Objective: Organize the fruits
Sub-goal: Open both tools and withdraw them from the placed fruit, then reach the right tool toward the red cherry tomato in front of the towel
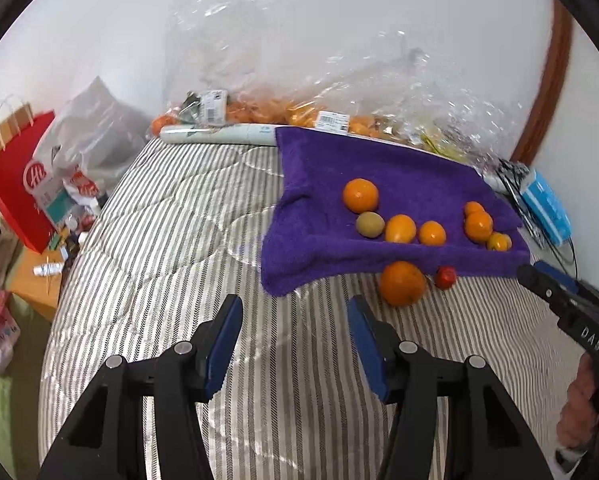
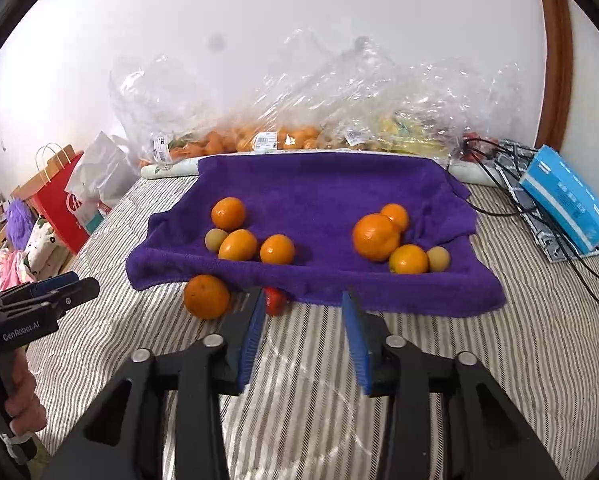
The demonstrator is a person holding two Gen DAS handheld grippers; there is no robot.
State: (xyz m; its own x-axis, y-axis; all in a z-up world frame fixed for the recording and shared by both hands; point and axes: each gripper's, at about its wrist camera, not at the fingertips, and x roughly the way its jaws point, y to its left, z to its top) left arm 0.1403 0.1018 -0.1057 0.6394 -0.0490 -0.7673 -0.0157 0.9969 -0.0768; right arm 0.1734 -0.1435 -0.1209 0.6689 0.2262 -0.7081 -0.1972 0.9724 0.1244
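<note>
A purple towel (image 1: pixel 399 184) (image 2: pixel 319 192) lies on a striped bed and carries several oranges and two greenish fruits in a left group (image 2: pixel 235 236) and a right group (image 2: pixel 395 240). A large orange (image 1: pixel 402 283) (image 2: pixel 206 296) and a small red fruit (image 1: pixel 445 277) (image 2: pixel 276 301) lie on the bed just off the towel's front edge. My left gripper (image 1: pixel 295 312) is open and empty, short of the large orange. My right gripper (image 2: pixel 301 300) is open and empty, its left finger beside the red fruit. Each gripper shows in the other's view (image 1: pixel 555 292) (image 2: pixel 47 292).
Clear plastic bags of fruit (image 2: pixel 299 120) and a white roll (image 1: pixel 219 134) line the wall behind the towel. A blue box (image 2: pixel 563 200) and black cables (image 2: pixel 539 216) lie to the right. A red paper bag (image 1: pixel 15 188) and clutter stand left of the bed.
</note>
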